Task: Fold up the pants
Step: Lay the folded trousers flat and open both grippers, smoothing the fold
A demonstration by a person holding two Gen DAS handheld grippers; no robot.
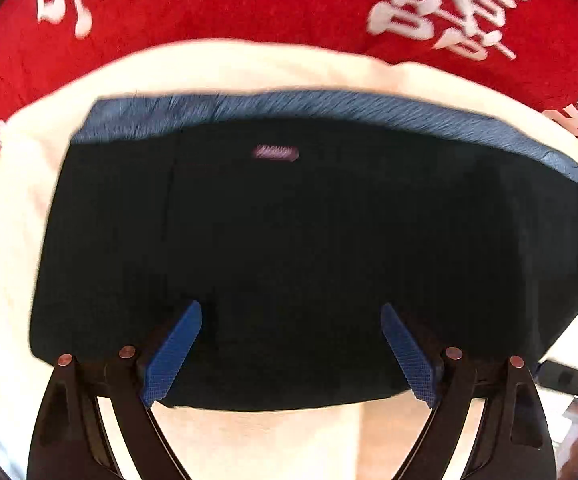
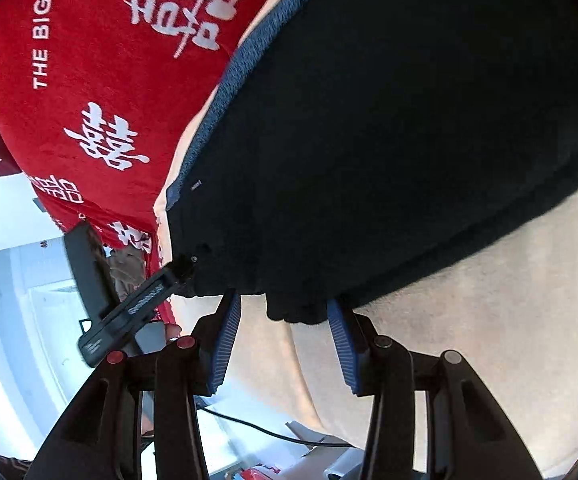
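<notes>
The black pants (image 1: 309, 240) lie folded in a wide slab on a cream cloth (image 1: 21, 208). A blue-grey waistband (image 1: 289, 106) runs along their far edge, with a small pink label (image 1: 275, 153) below it. My left gripper (image 1: 291, 307) hovers over the near part of the pants, looking down, open wide with nothing between its blue pads (image 1: 173, 354). In the right wrist view the pants (image 2: 389, 140) fill the upper right. My right gripper (image 2: 283, 300) stands at their near edge, jaws partly apart. A lump of black fabric (image 2: 295, 312) sits at its tips, and the pads do not pinch it.
A red blanket with white characters (image 1: 249, 4) spreads beyond the cream cloth (image 2: 469, 320). A black bar-shaped object (image 2: 129, 308) and a dark panel (image 2: 85, 264) stand at the left in the right wrist view. Cables and clutter (image 2: 289, 440) lie below the bed edge.
</notes>
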